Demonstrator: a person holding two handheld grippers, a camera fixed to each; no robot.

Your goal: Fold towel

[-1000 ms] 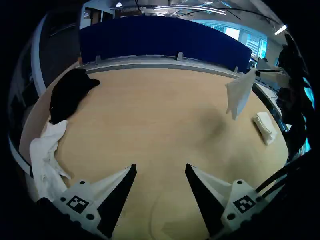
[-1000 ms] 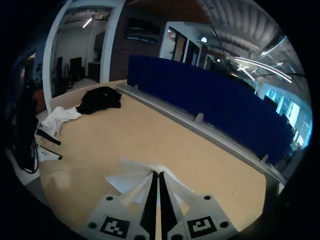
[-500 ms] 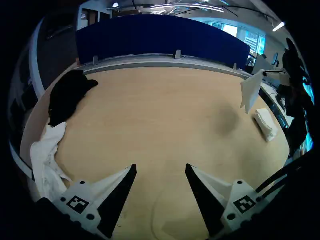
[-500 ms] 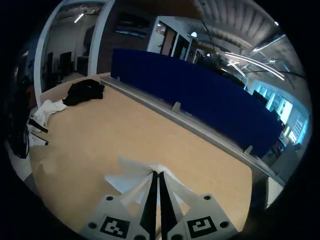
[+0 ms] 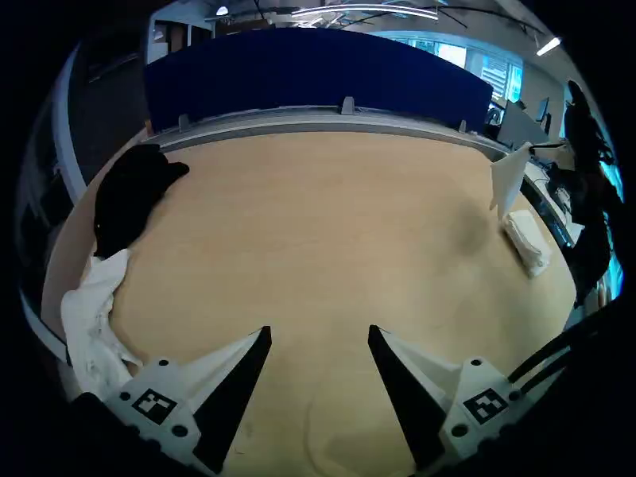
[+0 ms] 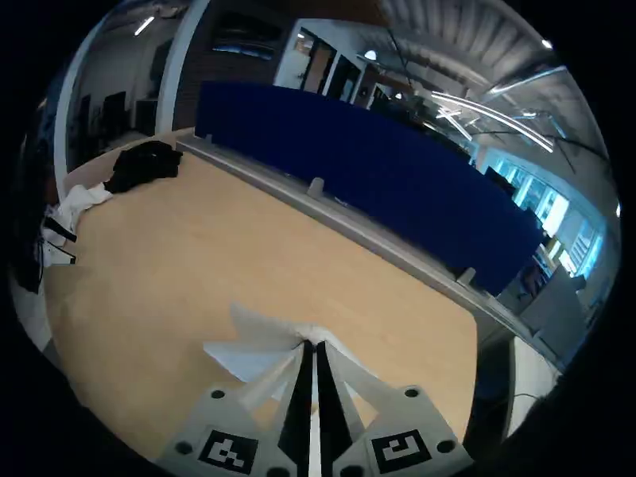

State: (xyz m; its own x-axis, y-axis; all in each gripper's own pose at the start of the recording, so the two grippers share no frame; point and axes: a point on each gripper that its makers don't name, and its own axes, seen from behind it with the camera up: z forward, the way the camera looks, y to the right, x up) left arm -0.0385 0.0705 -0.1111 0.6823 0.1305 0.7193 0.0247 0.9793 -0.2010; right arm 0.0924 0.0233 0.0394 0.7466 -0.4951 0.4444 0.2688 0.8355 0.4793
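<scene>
The right gripper (image 6: pixel 315 350) is pinching a white towel (image 6: pixel 253 343). Its two fingers are closed together with the cloth caught between them. From the tips the towel is fanning out toward 10 o'clock, above the wooden table (image 6: pixel 199 262).

In the left gripper view that same towel is hanging in the air at about 2 o'clock, a pointed sheet dangling over the table's far right side. Just under its lower corner a folded towel (image 5: pixel 527 242) is lying flat on the wood; I cannot tell whether the two are touching.

The left gripper (image 5: pixel 318 374) is hovering open at 6 o'clock, its fingers spread wide with bare tabletop showing between them.

Farther out, at 8 o'clock, a white cloth (image 5: pixel 89 318) is lying crumpled and spilling over the table's near left edge. A black cloth (image 5: pixel 127 199) is lying bunched at 10 o'clock, its lower end meeting the top of the white one.

Along the far side, at 12 o'clock, a blue partition (image 5: pixel 318 75) is standing behind a grey rail. At 3 o'clock a person (image 5: pixel 590 183) in dark clothing is standing by the table's right edge.
</scene>
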